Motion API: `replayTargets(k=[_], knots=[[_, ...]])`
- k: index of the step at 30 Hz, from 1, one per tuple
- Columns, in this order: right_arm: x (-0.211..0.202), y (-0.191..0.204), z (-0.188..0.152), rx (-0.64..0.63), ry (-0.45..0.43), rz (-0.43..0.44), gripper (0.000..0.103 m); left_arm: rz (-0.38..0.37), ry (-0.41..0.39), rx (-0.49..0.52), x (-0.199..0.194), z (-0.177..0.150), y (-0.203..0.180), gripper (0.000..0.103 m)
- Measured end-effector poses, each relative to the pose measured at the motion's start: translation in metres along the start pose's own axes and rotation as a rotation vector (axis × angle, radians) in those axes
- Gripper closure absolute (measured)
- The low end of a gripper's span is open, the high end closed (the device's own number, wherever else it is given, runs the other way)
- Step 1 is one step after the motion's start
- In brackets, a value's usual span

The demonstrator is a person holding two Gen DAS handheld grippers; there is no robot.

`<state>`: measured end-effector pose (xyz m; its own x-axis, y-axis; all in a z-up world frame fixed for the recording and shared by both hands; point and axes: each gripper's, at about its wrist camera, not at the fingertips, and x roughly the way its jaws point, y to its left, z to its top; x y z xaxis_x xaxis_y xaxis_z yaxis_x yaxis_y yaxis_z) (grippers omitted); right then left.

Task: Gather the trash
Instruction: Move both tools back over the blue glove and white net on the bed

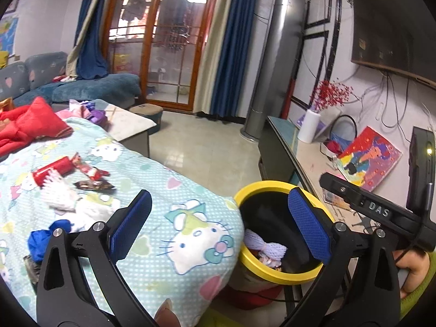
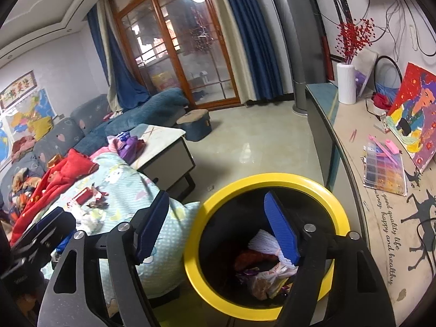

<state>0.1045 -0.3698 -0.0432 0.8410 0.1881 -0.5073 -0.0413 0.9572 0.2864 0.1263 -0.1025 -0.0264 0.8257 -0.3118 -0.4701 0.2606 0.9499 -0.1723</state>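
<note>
My left gripper (image 1: 219, 201) stands open over the edge of a cartoon-cat blanket (image 1: 169, 190), with nothing between its blue pads. Left of it on the blanket lie a red wrapper (image 1: 51, 171), a red-and-white wrapper (image 1: 91, 171), a dark wrapper (image 1: 94, 185) and crumpled white tissue (image 1: 61, 197). The yellow-rimmed black bin (image 2: 261, 179) stands beside the bed. It holds a white foam net (image 2: 260, 241) and mixed wrappers (image 2: 268, 278). My right gripper (image 2: 218, 201) is open above the bin's left rim, and its jaws are empty.
A long cabinet top (image 2: 354, 169) runs along the right, bearing a white vase (image 2: 346, 83), a bright painting (image 2: 417, 114) and a bead box (image 2: 385, 170). A low coffee table (image 2: 163, 143) and a grey sofa (image 2: 62, 133) lie beyond the bed. Tiled floor (image 2: 253, 141) stretches to the glass doors.
</note>
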Motion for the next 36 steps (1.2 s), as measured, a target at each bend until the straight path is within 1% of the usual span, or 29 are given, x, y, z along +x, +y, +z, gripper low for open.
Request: replayTargets(k=[6,10,21,26,36], knots=[[-0.002,0.022,-0.006,-0.058,0.000,0.035,0.032,0.053,-0.035,-0.020,-0.013,0.003,0.017,0.011],[-0.002,0.040,-0.011,-0.107,0.006,0.063,0.031,0.100,-0.061,-0.027,-0.022,0.007,0.029,0.011],[-0.003,0.078,-0.019,-0.212,0.010,0.136,0.029,0.181,-0.103,-0.093,-0.043,0.012,0.066,0.011],[0.000,0.096,-0.021,-0.254,0.029,0.169,0.029,0.211,-0.114,-0.125,-0.051,0.014,0.083,0.011],[0.007,0.123,-0.024,-0.287,0.062,0.223,0.029,0.270,-0.117,-0.184,-0.065,0.012,0.118,0.011]])
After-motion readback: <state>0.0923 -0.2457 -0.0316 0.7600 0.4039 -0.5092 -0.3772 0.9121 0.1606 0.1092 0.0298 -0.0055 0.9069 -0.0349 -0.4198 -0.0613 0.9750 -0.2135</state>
